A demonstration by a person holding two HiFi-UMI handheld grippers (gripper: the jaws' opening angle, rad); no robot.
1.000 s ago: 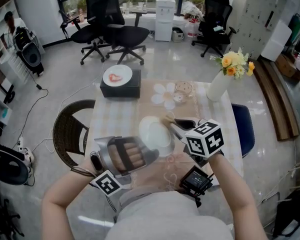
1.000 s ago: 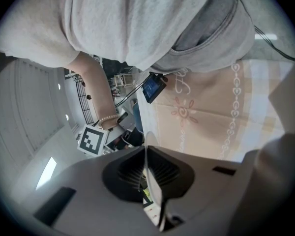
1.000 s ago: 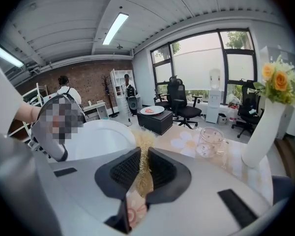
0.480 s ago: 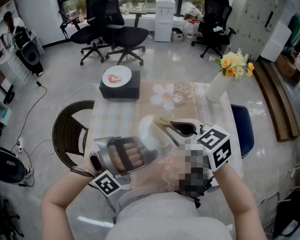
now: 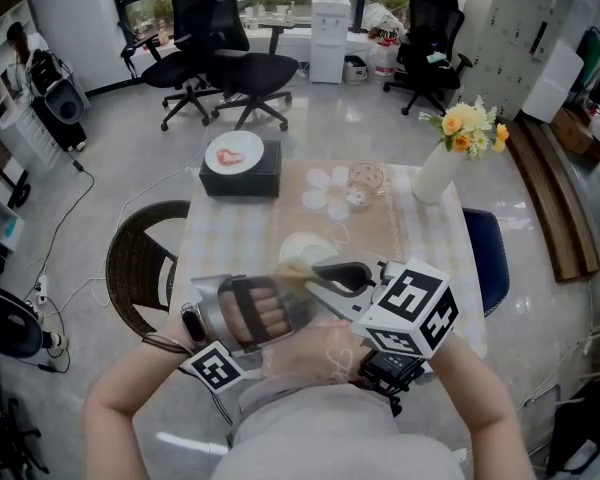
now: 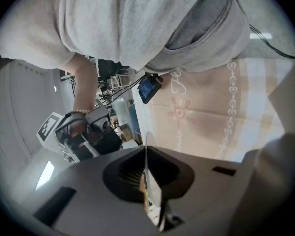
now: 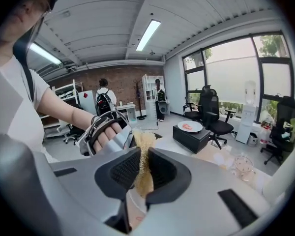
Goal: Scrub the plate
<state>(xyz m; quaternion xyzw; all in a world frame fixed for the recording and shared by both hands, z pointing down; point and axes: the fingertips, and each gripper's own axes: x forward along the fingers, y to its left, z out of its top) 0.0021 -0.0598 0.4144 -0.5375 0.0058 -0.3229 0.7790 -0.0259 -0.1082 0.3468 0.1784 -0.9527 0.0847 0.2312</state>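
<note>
My left gripper is shut on the rim of a white plate and holds it tilted above the table. In the left gripper view the plate shows edge-on between the jaws of that gripper. My right gripper is shut on a tan fibrous scrubber that lies against the plate's near side. In the right gripper view the scrubber sticks up from the jaws of the right gripper, close to the left gripper and the hand that holds it.
On the patterned tablecloth stand a black box with a small white plate on it, a glass bowl and a white vase of flowers. A black device lies at the near edge. A wicker chair is at the left.
The right gripper has swept left and nearer with the scrubber across the plate. The plate now stands more steeply tilted; the left gripper has hardly moved.
</note>
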